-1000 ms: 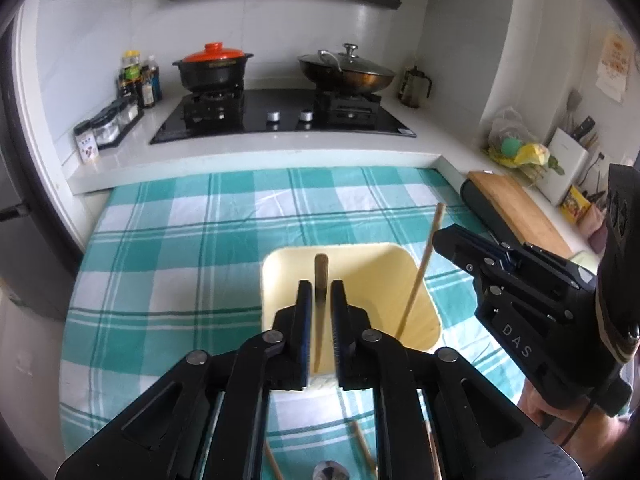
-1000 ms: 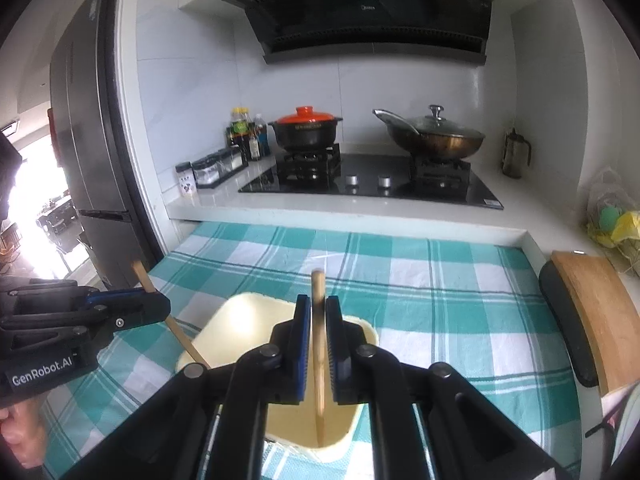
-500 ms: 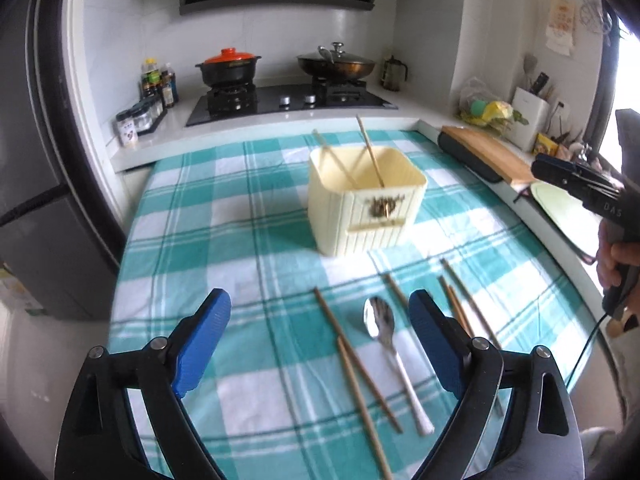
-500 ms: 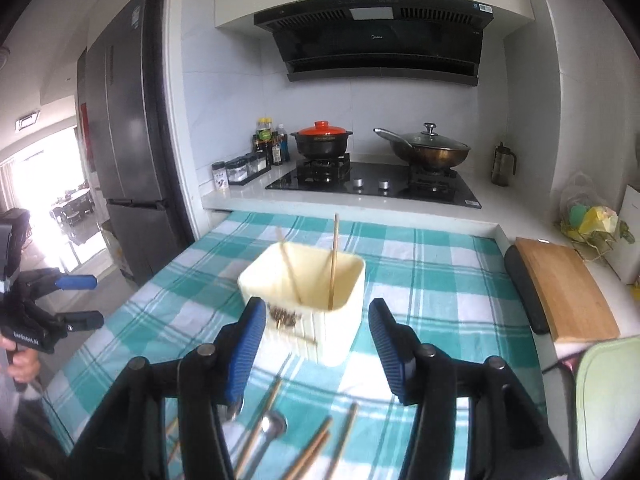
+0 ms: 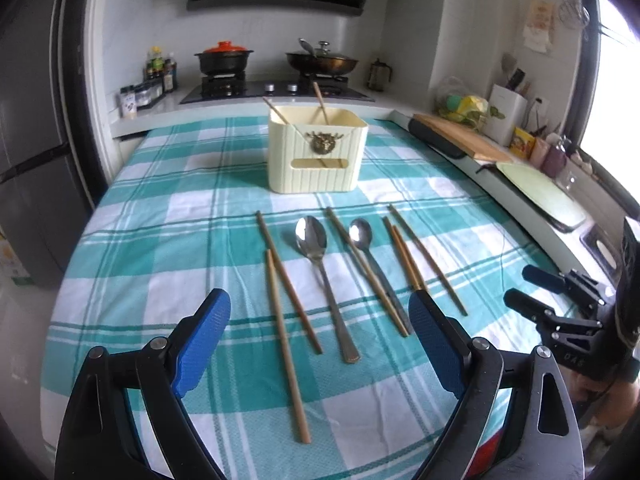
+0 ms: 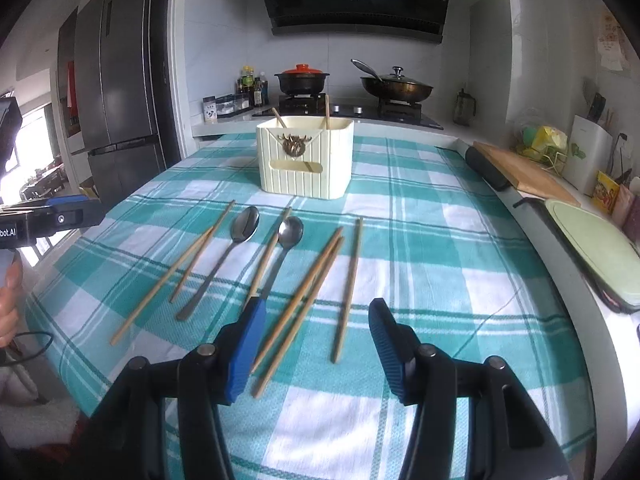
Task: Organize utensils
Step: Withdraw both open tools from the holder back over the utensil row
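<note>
A cream utensil holder [image 5: 316, 156] [image 6: 306, 164] stands on the checked tablecloth [image 5: 160, 220], with two wooden chopsticks [image 5: 320, 104] leaning inside it. In front of it lie two metal spoons [image 5: 312, 236] [image 5: 360, 232] and several loose chopsticks [image 5: 284, 340] [image 6: 304, 300], side by side. My left gripper [image 5: 318, 298] hovers open over the near ends of the left chopsticks and the big spoon, holding nothing. My right gripper [image 6: 317, 305] is open above the right-hand chopsticks, also empty. Each gripper shows at the edge of the other's view [image 5: 520, 284] [image 6: 84, 208].
A hob with a red-lidded pot [image 5: 224, 56] and a pan [image 5: 322, 62] runs along the back counter. A wooden cutting board [image 5: 460, 136] and a pale green plate [image 5: 540, 196] lie on the right counter. A tall fridge [image 6: 116, 92] stands at the left.
Both grippers opened and left their chopsticks standing in the holder. Both then drew back and down toward the near edge of the table, bringing the loose utensils into view.
</note>
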Demonstrator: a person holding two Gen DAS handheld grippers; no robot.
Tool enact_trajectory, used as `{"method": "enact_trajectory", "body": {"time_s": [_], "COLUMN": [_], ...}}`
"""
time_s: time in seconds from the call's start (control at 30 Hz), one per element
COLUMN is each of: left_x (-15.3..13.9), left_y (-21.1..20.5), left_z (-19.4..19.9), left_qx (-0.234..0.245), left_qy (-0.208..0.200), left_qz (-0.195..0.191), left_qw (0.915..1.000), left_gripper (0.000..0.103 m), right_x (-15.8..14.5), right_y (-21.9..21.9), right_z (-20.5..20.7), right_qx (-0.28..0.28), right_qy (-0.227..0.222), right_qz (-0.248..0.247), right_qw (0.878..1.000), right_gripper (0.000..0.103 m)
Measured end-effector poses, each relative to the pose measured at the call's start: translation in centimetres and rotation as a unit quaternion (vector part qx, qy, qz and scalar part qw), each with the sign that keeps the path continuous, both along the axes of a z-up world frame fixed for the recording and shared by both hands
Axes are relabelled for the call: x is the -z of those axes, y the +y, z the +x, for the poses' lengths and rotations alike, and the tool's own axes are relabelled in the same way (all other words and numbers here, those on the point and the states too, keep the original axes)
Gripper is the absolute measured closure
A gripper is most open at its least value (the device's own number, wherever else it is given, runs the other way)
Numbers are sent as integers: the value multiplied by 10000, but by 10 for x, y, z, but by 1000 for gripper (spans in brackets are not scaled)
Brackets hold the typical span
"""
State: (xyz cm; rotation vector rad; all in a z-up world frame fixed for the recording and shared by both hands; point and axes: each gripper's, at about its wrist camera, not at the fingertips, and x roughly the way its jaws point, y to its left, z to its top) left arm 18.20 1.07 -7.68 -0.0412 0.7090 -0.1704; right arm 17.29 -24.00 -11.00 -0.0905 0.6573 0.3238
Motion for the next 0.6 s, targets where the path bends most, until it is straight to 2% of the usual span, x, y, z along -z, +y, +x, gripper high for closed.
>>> {"method": "enact_trajectory", "body": {"time_s": [0.1,0.27,0.4,0.6], "left_x": [2,7,15,30], "left_y": [-12,-15,-11,-5], "left_z": [-5,-12,-14,-11], "left_qx": [91,32,-122,-226], "left_qy": [-34,8,85,357], "left_qz": [125,-5,-18,-250], "left_qw": [9999,10000,9999,9988], "left_gripper": [11,11,10,10], "right_x": [-5,-9,-5,1], "right_y": [1,10,14,16], "right_z": [-2,-9,-12,-12], "right_qx": [46,-63,-133,-151], "right_qy": [-99,-338,-307,-231], "right_qz": [39,-131,-119,-122], "right_qw": [9999,9993,9994,9995], "right_gripper": [48,48,48,48]}}
